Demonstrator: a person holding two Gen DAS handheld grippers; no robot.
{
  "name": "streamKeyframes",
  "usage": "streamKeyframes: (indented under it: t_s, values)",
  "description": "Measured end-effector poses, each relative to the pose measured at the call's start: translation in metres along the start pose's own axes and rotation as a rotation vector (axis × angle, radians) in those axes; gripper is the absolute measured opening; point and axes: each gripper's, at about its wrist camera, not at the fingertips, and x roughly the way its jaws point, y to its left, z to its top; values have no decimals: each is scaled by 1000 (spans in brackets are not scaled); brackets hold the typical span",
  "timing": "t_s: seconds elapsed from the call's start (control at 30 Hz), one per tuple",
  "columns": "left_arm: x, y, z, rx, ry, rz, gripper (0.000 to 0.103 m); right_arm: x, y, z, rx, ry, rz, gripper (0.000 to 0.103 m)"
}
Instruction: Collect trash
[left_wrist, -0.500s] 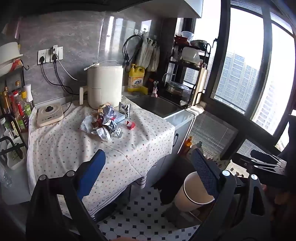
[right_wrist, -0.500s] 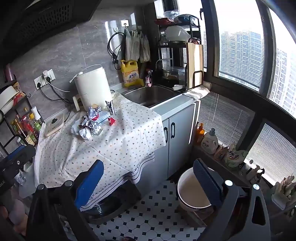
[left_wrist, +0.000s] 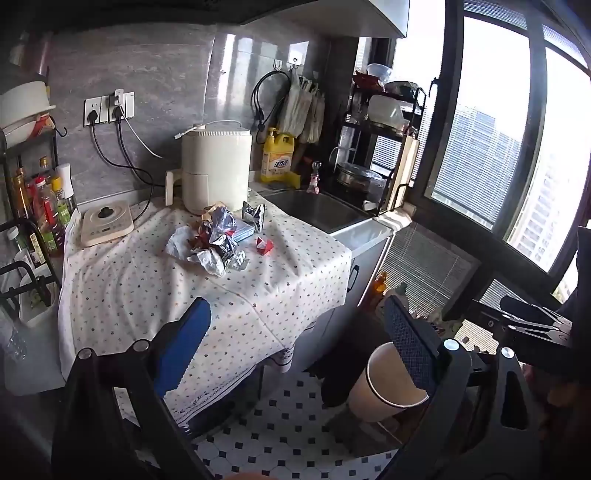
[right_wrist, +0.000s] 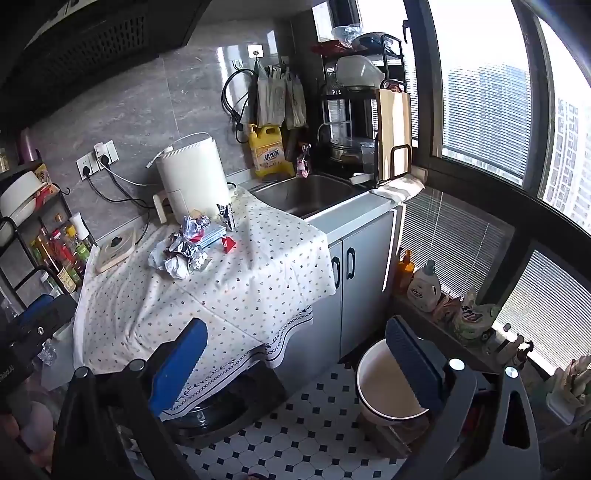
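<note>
**Both claws wide, trash heap on the covered surface**

The left claw (left_wrist: 295, 339) stands wide and holds nothing; its blue pads are far apart. The right claw (right_wrist: 295, 354) is also wide and empty. Both hang in the air in front of the surface (left_wrist: 129, 295), which is covered with a dotted white cloth, and touch nothing.

The trash (left_wrist: 210, 243) lies in a heap near the back of this surface, just in front of the cream appliance (left_wrist: 216, 170). It is crumpled foil and paper; some pieces look like snack wrappers, but this is hard to tell. A small red piece (left_wrist: 265, 245) lies just beside the heap, toward the sink (left_wrist: 314, 214).

On the tiled floor, below the cupboard, stands a white bin (right_wrist: 388, 387), well apart from the trash.
</note>
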Motion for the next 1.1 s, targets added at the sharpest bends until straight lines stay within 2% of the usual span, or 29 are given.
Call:
streamKeyframes:
  t_s: [0.4,0.87,1.0,1.1]
  values:
    - [-14,10,-2,-20,-15,31,93,-1,16,-2,-17,-17,44,95]
    - [-20,18,-9,-38,-6,46,93,-8,18,-6,-21,-42,39,95]
    - [-25,17,-10,-38,-24,70,97,-10,17,-6,-24,-45,33,95]
    - [-27,17,-10,-39,-22,61,97,-13,16,-8,-38,-59,34,95]
